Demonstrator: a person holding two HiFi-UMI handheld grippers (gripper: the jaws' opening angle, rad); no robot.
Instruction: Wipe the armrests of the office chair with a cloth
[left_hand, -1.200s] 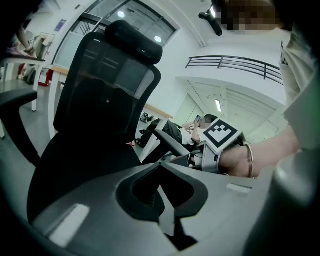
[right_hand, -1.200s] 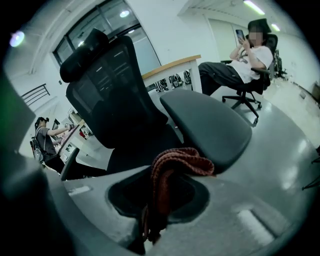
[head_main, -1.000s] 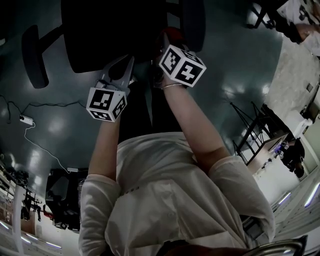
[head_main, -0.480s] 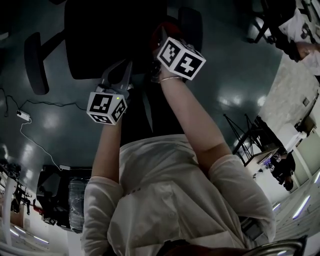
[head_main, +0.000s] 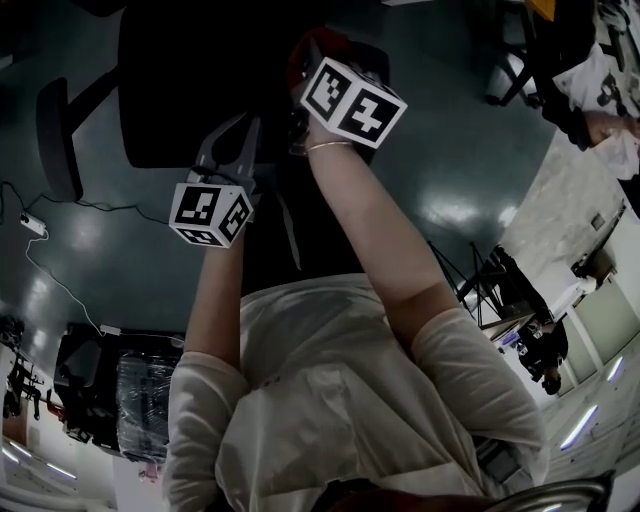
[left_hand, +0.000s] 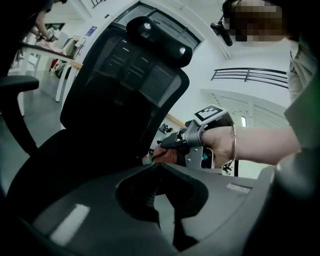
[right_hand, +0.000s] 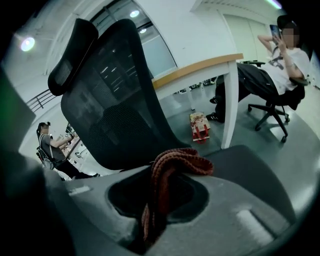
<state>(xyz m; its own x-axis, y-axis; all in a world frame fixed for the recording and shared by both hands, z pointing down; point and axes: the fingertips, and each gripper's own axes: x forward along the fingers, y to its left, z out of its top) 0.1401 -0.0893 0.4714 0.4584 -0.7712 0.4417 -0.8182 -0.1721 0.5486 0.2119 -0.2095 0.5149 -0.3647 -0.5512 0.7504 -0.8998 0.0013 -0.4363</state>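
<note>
The black office chair (head_main: 200, 80) stands in front of me, its mesh back (left_hand: 125, 85) upright. In the head view its left armrest (head_main: 55, 135) sticks out at the left. My right gripper (head_main: 312, 58) is shut on a red knitted cloth (right_hand: 172, 165), which bunches over the jaw tips. Just right of the cloth lies the dark right armrest pad (right_hand: 250, 170); whether they touch is not visible. From the left gripper view, the cloth (left_hand: 162, 155) shows beside the seat. My left gripper (head_main: 243, 128) hovers over the seat's near edge, shut and empty.
A power strip with a cable (head_main: 25, 225) lies on the glossy floor at the left. Beyond the chair stands a white-legged desk (right_hand: 227, 95) with a red bag (right_hand: 200, 125) under it. A seated person (right_hand: 280, 65) is at the far right. Another chair (head_main: 110, 380) stands behind me.
My right gripper has moved a little farther along the chair's right side with the cloth. The left gripper has barely shifted.
</note>
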